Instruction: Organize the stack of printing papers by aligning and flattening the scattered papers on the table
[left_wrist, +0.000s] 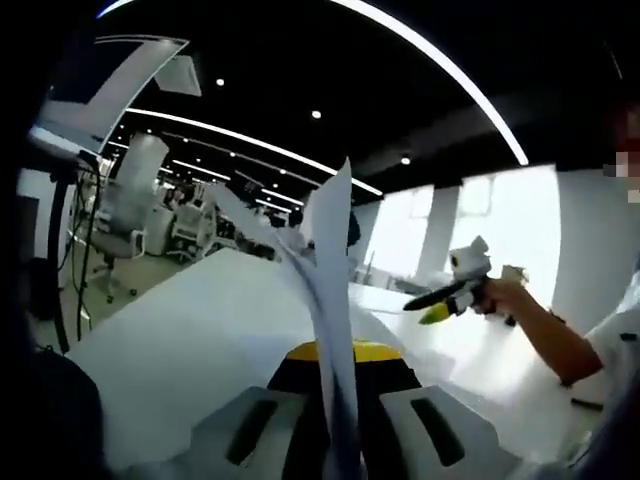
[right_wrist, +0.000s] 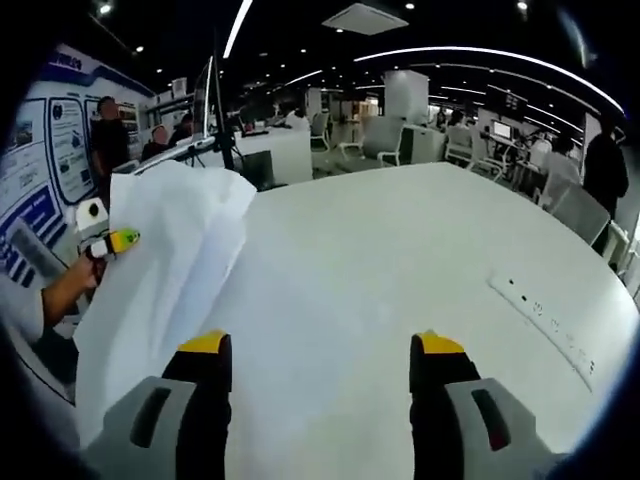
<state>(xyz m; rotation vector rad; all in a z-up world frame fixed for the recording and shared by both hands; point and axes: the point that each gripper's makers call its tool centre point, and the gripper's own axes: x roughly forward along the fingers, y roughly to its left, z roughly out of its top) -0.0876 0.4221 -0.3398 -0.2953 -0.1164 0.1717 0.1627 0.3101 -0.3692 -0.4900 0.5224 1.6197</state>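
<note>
Hiding left gripper jaws, clamped papers, edge-on

Papers in my left gripper: thin, matt white, bent. Table: smooth, matt white. My right gripper: grey plastic jaws, yellow tips, slight sheen.

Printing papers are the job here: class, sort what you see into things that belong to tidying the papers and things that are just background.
Belongs to the job:
papers
left gripper, shut on the papers
right gripper, open
white table

Background:
office chairs
people standing
wall posters
</note>
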